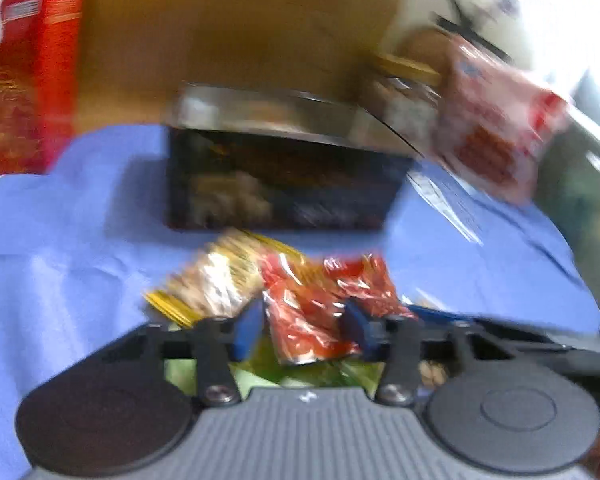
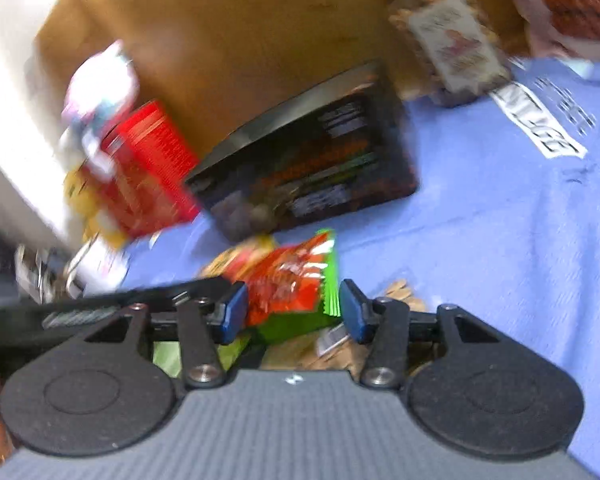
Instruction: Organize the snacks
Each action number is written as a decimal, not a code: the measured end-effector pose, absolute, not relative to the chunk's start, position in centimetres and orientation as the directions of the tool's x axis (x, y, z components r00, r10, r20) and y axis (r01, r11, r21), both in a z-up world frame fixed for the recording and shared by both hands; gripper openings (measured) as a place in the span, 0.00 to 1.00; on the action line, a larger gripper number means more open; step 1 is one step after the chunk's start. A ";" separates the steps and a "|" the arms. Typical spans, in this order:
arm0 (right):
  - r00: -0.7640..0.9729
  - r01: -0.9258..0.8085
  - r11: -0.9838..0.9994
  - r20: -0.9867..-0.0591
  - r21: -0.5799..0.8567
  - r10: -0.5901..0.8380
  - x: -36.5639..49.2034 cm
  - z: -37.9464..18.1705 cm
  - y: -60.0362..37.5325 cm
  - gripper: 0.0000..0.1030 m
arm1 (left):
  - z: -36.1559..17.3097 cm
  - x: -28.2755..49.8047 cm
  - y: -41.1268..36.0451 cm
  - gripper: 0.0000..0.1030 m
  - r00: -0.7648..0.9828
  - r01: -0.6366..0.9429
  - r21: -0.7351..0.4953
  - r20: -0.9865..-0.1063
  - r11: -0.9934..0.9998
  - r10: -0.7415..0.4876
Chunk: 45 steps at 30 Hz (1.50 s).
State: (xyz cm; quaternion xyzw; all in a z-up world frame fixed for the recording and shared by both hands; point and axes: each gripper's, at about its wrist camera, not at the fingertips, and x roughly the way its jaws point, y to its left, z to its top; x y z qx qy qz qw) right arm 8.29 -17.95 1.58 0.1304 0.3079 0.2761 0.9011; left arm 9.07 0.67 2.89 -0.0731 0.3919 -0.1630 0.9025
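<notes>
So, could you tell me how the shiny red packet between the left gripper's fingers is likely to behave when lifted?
The red packet looks crinkled and glossy, so it is probably floppy and may slip against the pads. It seems thin and likely light. The left gripper appears to straddle its middle, so both ends may droop.

Motion blur is smearing every label. The black box (image 2: 312, 160), the red box (image 2: 152, 168) and the jar's label (image 2: 452, 44) are carrying print, and black lettering is showing on the blue cloth (image 2: 540, 128), none of it readable.
</notes>
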 end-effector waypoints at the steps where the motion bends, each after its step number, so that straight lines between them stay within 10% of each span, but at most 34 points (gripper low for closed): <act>1: 0.662 -0.451 0.823 -0.489 0.345 0.568 7.1 1.8 -17.5 0.53 | 2.9 8.4 0.9 0.36 0.632 0.254 -0.257 -0.685 0.932 -0.361; 9: 0.680 -0.584 0.807 -0.490 0.088 0.546 1.0 1.9 -18.1 0.53 | 5.1 4.7 5.9 0.32 0.702 0.162 -0.245 -0.653 0.956 -0.286; 21: 0.663 -0.441 0.815 -0.475 0.376 0.578 8.7 1.3 -19.7 0.43 | 4.1 8.9 3.1 0.46 0.654 0.154 -0.365 -0.659 0.918 -0.372; 29: 0.557 -0.663 0.717 -0.496 0.216 0.665 2.9 1.3 -16.2 0.41 | 5.8 8.1 4.1 0.46 0.710 0.153 -0.374 -0.602 0.915 -0.365; 37: 0.657 -0.604 0.796 -0.535 0.047 0.531 4.7 2.1 -17.1 0.66 | 5.7 8.4 1.5 0.46 0.681 0.242 -0.354 -0.602 0.904 -0.418; 45: 0.664 -0.653 0.746 -0.570 -0.127 0.484 7.3 0.5 -13.0 0.66 | 3.1 9.1 2.1 0.57 0.703 0.124 -0.224 -0.668 0.967 -0.245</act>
